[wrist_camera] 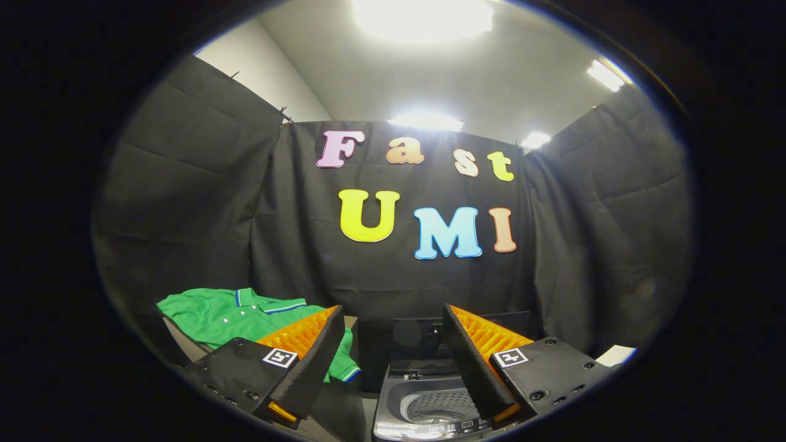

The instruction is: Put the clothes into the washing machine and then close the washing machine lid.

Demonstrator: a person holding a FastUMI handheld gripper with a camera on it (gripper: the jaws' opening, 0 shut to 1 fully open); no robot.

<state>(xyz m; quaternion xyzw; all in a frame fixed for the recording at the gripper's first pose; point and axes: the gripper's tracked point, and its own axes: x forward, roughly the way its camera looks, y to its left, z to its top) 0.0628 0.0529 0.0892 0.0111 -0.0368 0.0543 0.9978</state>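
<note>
A green polo shirt point(228, 314) with a blue-and-white trimmed collar lies spread on a raised surface beyond my left finger, which covers part of it. A small top-loading washing machine point(424, 402) stands low between and beyond my fingers, its lid point(424, 336) raised upright at the back and its perforated drum point(439, 406) showing. My gripper point(393, 316) is open, held high above both, with nothing between the fingers.
Black cloth walls close the booth at the back and on both sides. The shirt rests on a box-like stand point(184, 347) to the left of the machine. A pale object point(616, 354) shows by my right finger.
</note>
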